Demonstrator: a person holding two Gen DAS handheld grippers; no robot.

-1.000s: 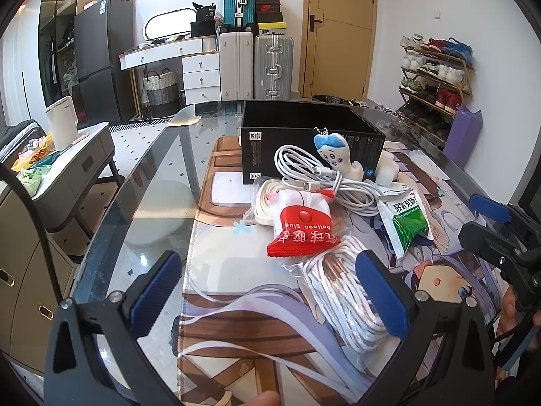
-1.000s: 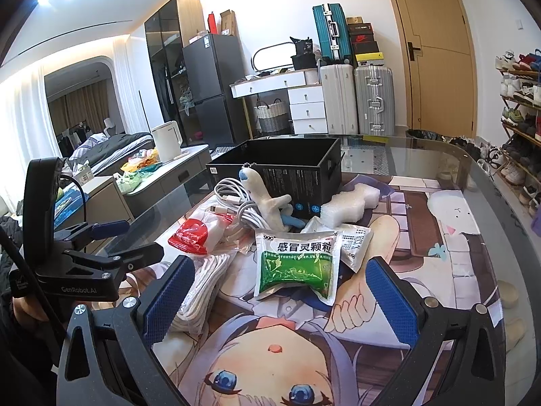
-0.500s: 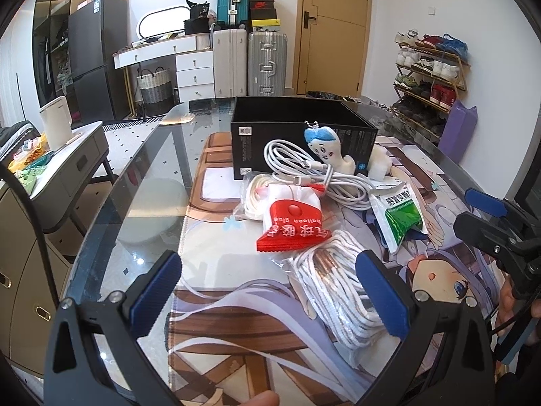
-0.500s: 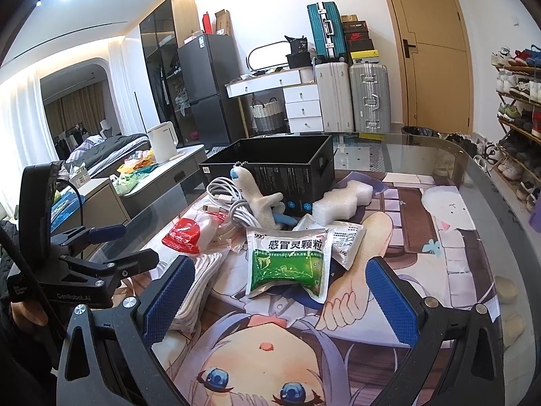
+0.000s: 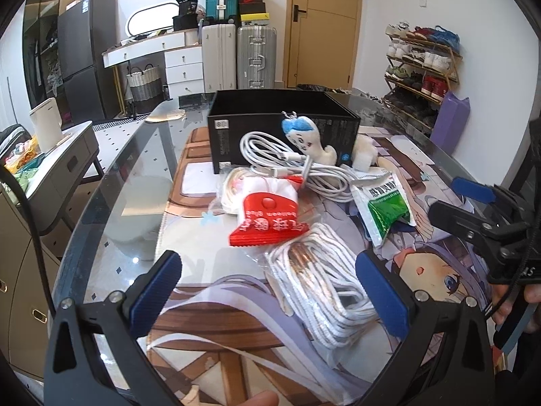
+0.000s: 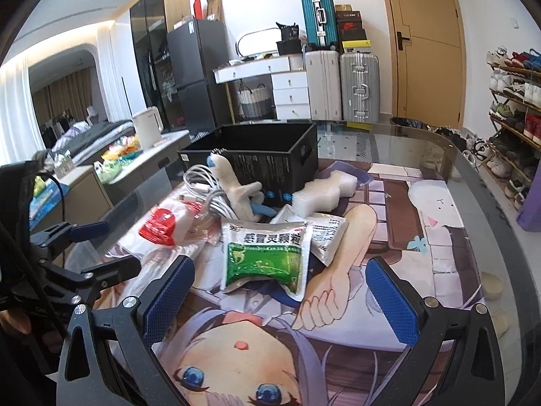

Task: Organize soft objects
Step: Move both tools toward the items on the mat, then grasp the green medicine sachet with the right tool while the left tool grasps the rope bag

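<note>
A pile lies on the anime desk mat in front of an open black box (image 5: 280,128) (image 6: 267,159). It holds a red balloon-glue packet (image 5: 267,218) (image 6: 160,225), a bagged white rope coil (image 5: 324,287), white cables (image 5: 297,169) (image 6: 206,186), a small plush with blue hair (image 5: 306,138) (image 6: 236,189), a green medicine sachet (image 5: 385,208) (image 6: 265,257) and white foam (image 6: 324,193). My left gripper (image 5: 270,291) is open and empty, just before the rope coil. My right gripper (image 6: 280,301) is open and empty, just before the green sachet.
The glass table (image 5: 111,203) curves off at its left edge and its far right edge (image 6: 473,182). A grey cabinet with a white kettle (image 5: 47,125) stands left. Suitcases, drawers and a shoe rack (image 5: 422,64) line the far walls.
Both grippers have moved forward and lower toward the pile, so the objects look larger. The objects themselves have not moved.
</note>
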